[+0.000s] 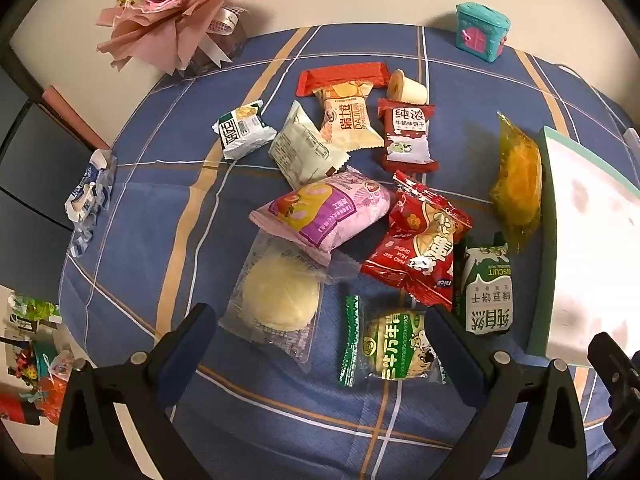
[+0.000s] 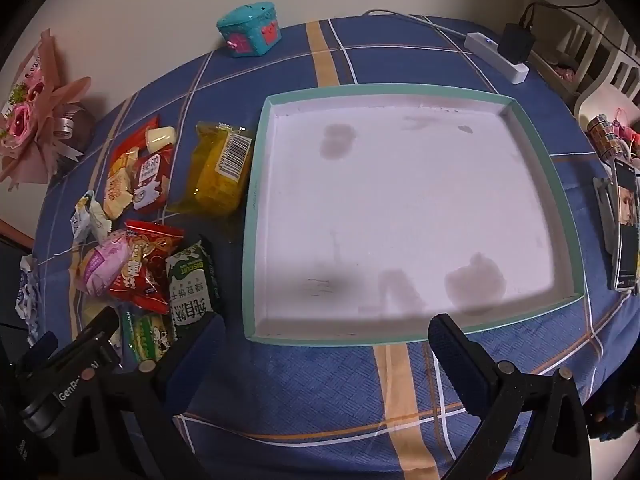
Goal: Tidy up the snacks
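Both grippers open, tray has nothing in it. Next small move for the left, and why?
Probably lower the left gripper onto the clear-wrapped round pastry and close. Its jaws stand open and hold nothing, the pastry lies between the fingertips, and the teal-rimmed tray holds no snacks yet.

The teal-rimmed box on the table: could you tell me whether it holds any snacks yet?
Empty. The teal-rimmed box shows only its bare, stained white floor; all the snack packets lie outside it on the tablecloth.
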